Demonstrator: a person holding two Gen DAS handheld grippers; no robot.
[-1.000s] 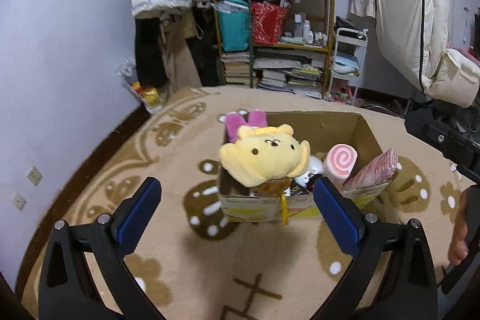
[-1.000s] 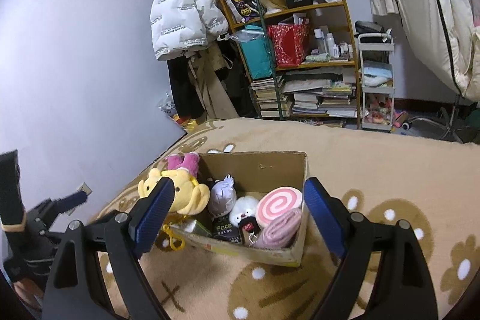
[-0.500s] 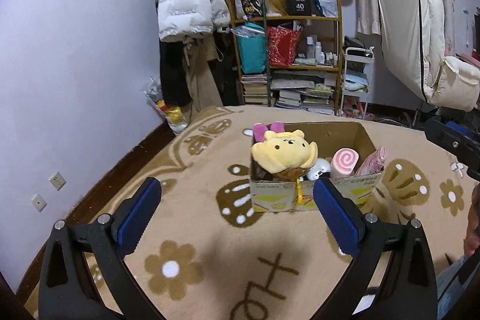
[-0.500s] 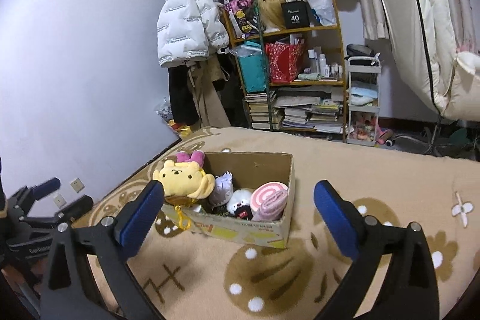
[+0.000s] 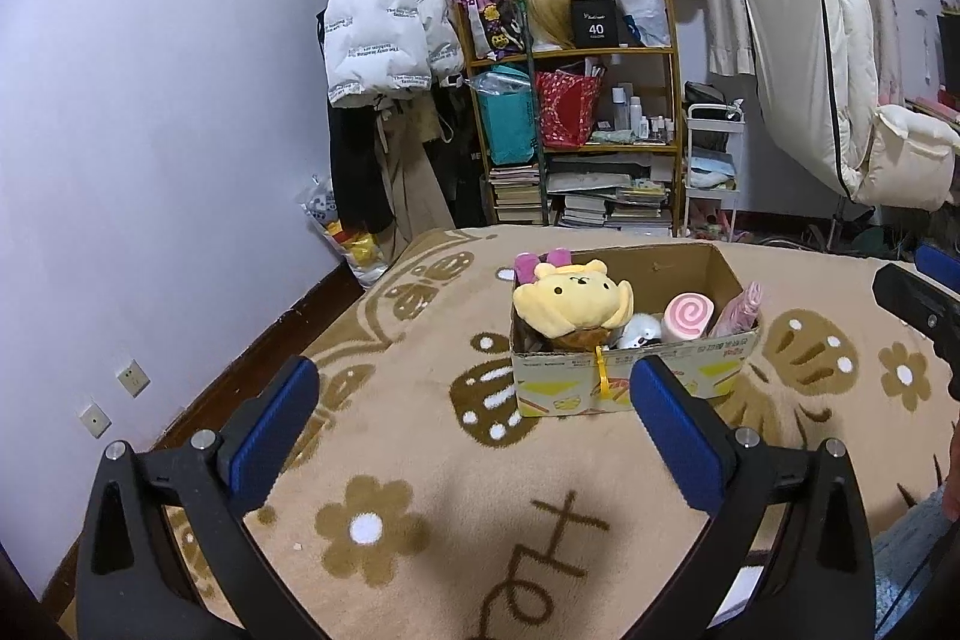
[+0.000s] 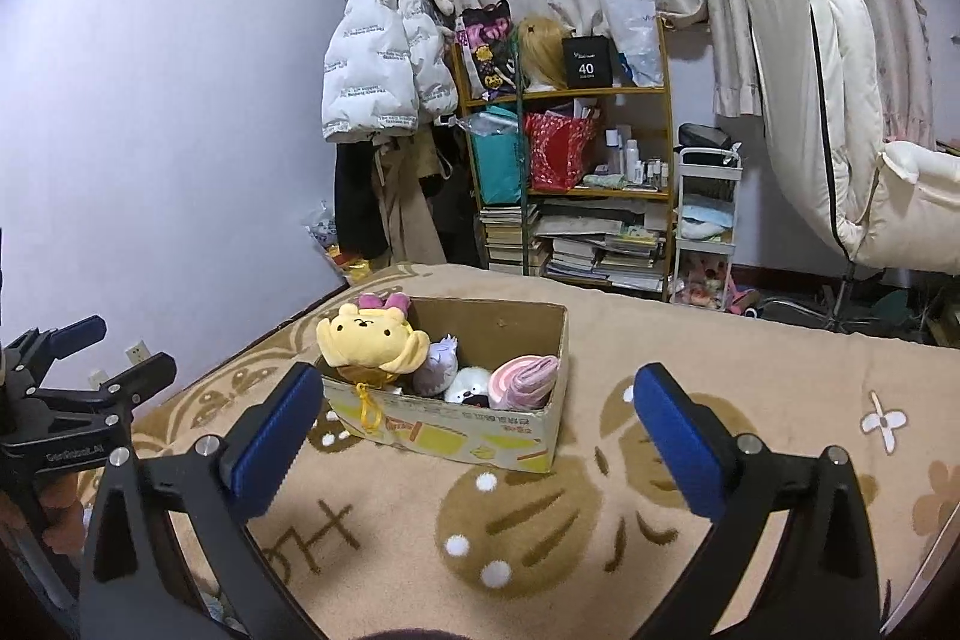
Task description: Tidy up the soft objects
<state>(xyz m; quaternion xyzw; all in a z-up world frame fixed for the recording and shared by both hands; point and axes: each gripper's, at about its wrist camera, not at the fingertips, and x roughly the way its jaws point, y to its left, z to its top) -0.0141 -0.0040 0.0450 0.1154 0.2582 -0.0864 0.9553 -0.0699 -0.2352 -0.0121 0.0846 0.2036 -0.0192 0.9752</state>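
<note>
A cardboard box (image 5: 672, 382) (image 6: 480, 433) stands on the brown patterned blanket. In it are a yellow bear plush (image 5: 570, 301) (image 6: 369, 340) at its left end, a pink swirl roll plush (image 5: 687, 316) (image 6: 522, 379), a small white plush (image 6: 468, 382), a lilac plush (image 6: 435, 364) and a pink-bowed plush (image 5: 540, 262) behind the bear. My left gripper (image 5: 474, 430) is open and empty, well in front of the box. My right gripper (image 6: 474, 436) is open and empty, in front of the box. The left gripper also shows at the left edge of the right wrist view (image 6: 90, 370).
The blanket (image 5: 420, 460) covers a bed that ends at the lilac wall on the left. Behind the bed stand a cluttered shelf (image 5: 576, 130), a white puffer jacket (image 5: 378, 28) on a rack, a small white cart (image 5: 714, 172) and a cream chair (image 5: 840, 100).
Both grippers have drawn back from the box and risen, so the box looks smaller and farther. Both have stayed open and empty. The box contents have not moved.
</note>
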